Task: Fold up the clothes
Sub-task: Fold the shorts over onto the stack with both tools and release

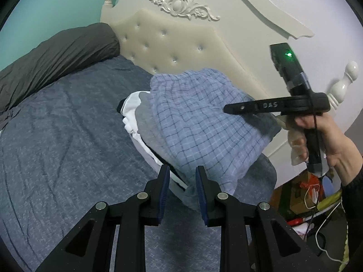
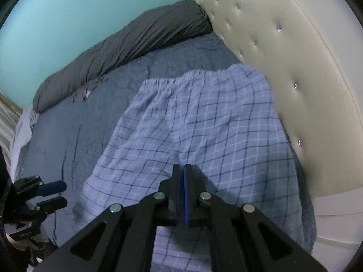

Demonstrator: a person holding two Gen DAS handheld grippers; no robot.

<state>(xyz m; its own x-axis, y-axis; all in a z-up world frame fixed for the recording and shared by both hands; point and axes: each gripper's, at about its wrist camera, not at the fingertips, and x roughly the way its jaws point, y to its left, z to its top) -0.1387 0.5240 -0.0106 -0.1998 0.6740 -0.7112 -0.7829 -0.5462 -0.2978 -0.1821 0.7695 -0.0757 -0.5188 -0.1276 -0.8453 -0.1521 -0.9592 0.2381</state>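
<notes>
The plaid shorts (image 2: 195, 127) are lying on the bed (image 1: 68, 136) against the tufted headboard (image 1: 172, 43), partly draped over a white garment (image 1: 133, 117). The right hand-held gripper (image 2: 182, 172) is closed with nothing visibly pinched between its pads, held just over the shorts. The left hand-held gripper (image 1: 182, 172) is part open and empty, near the lower edge of the shorts. If an edge is pinched carelessly, the white garment beneath could be caught too, and the fold spoiled. The blue bedcover is creased, so cloth may be dragged with it. A dark duvet (image 1: 56, 54) is rolled along the teal wall (image 1: 56, 0).
</notes>
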